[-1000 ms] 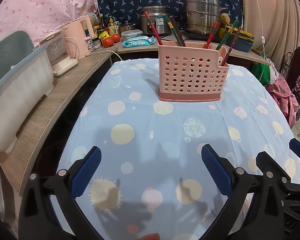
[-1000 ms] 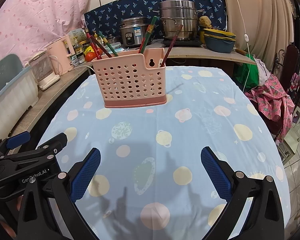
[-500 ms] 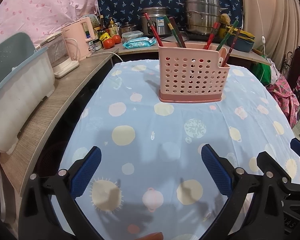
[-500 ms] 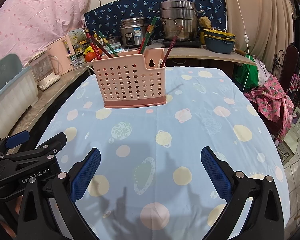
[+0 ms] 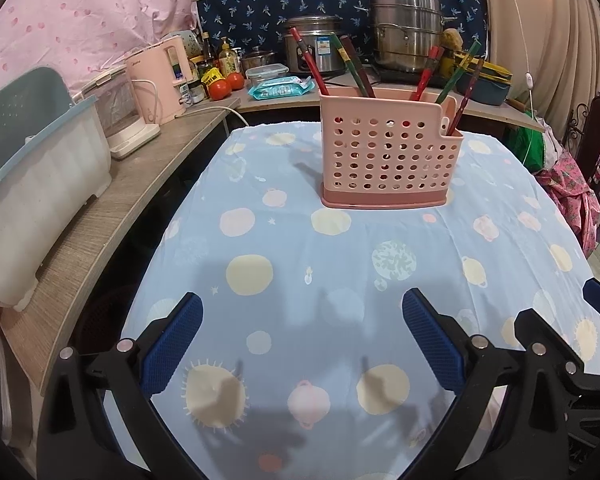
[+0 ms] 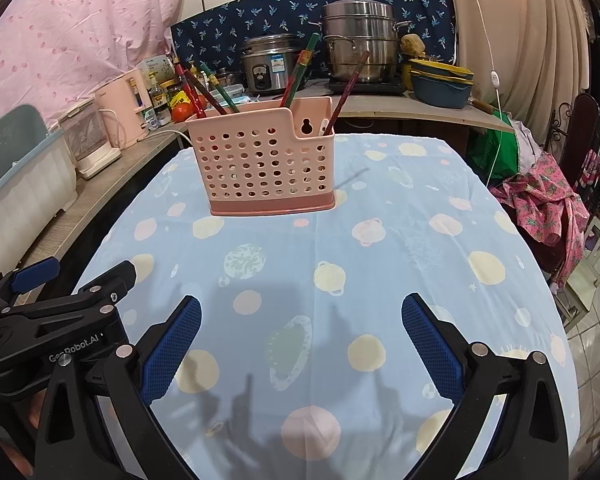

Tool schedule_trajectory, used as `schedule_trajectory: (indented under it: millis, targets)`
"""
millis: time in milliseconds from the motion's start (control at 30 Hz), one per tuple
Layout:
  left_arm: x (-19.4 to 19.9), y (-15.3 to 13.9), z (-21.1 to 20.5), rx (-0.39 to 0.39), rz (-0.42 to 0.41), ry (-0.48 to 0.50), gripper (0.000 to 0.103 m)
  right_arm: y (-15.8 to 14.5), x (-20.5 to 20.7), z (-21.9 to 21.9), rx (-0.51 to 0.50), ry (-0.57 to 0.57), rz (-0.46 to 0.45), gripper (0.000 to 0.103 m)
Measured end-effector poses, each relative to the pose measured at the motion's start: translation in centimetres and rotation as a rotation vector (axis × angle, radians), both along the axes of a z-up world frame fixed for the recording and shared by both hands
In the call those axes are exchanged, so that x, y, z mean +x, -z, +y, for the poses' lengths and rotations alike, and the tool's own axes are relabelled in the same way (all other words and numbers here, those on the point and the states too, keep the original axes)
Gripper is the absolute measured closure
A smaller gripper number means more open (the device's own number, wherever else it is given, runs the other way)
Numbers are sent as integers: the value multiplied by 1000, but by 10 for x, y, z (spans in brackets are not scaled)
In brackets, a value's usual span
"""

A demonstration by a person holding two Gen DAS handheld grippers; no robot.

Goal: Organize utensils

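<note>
1. While both grippers hang low over the near end of the planet-print tablecloth (image 5: 340, 264), the pink perforated utensil holder (image 5: 388, 156) stands upright toward the far end, long side facing the cameras.
2. Chopsticks (image 5: 354, 66) stand in the holder, tips down; left-hand ones lean left, right-hand ones lean right.
3. Left gripper (image 5: 302, 340): jaws spread wide, nothing between them.
4. Right gripper (image 6: 300, 340): jaws likewise spread, empty, just beside the left one.
5. Behind, on the counter: rice cooker (image 6: 270, 64), steel steamer pot (image 6: 360, 42), pink kettle (image 5: 162, 80).
</note>
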State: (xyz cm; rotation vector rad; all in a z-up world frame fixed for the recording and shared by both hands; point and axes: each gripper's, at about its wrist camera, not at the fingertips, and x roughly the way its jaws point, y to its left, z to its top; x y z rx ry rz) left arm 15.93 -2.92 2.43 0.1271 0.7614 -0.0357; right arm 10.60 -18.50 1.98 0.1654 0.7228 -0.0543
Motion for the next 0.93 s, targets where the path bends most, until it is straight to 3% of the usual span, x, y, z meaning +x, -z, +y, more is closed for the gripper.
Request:
schedule_trajectory:
  millis: [933]
  targets:
    - [5,6,-3,4,8,14,7,0,1,2,-1,2,0,6]
